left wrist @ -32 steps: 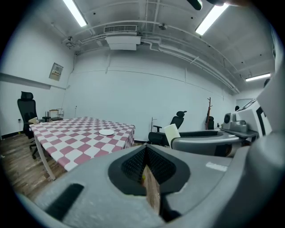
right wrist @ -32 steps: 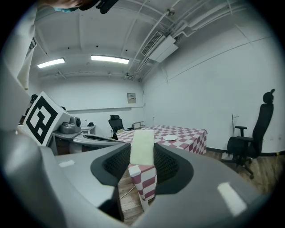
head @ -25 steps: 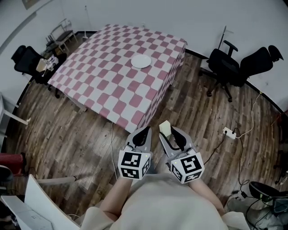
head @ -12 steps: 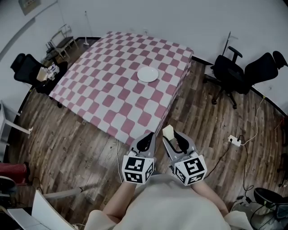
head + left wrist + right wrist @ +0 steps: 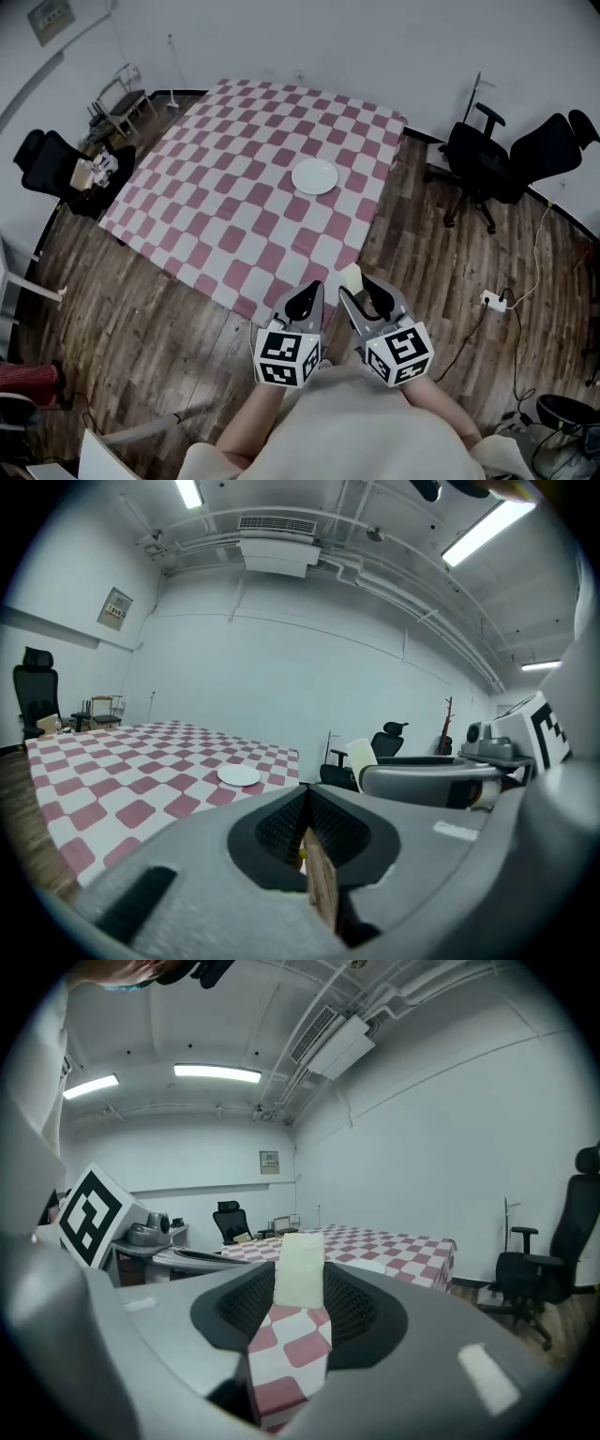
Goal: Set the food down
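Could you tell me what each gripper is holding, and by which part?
The right gripper pinches a pale food piece by its sides at the jaw tips, one end sticking out; the left gripper is shut, empty.

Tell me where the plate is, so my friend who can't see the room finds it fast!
Look for the big table with the pink-and-white checked cloth on the wooden floor. Toward its far right part lies the plate. It is plain white and round, while everything around it is coloured squares.
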Tool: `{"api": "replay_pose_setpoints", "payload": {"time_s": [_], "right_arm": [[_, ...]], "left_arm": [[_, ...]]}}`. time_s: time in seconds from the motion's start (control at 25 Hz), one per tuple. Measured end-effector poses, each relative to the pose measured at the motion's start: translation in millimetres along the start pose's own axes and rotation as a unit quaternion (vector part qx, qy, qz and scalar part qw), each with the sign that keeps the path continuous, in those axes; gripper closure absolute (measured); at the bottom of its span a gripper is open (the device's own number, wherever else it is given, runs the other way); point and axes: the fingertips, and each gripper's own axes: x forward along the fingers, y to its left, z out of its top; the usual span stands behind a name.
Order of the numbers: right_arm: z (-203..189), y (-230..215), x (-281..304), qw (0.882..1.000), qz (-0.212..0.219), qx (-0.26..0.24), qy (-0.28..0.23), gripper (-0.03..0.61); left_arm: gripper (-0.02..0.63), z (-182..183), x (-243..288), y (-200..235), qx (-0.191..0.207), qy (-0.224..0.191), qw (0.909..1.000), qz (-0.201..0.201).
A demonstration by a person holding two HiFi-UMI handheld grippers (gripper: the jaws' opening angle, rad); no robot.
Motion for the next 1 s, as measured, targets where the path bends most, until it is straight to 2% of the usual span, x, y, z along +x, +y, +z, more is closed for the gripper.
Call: {"api": "replay_pose_setpoints", "payload": {"time_s": [0.36, 0.68, 0.84, 1.0], "right_arm": [[3, 2, 39, 1.0, 0.004, 0.006, 0.003, 0.411], [-1, -6, 53, 1.0, 0.015, 0.007, 0.011, 0.411], [2, -18, 65, 0.999, 0.039, -0.001, 0.015, 0.411], [3, -39, 80, 0.997, 0.073, -0.014, 0.026, 0.411]], "left_arm": [[0.614, 3, 14, 32, -0.001, 0.009, 0.9999, -0.012], [0.614, 0, 25, 40, -0.011, 0.01, 0.9999, -0.005], [0.614, -2, 39, 46, -0.023, 0.01, 0.9996, 0.015], [0.614, 0, 61, 60, -0.047, 0.006, 0.9973, 0.057]]}}
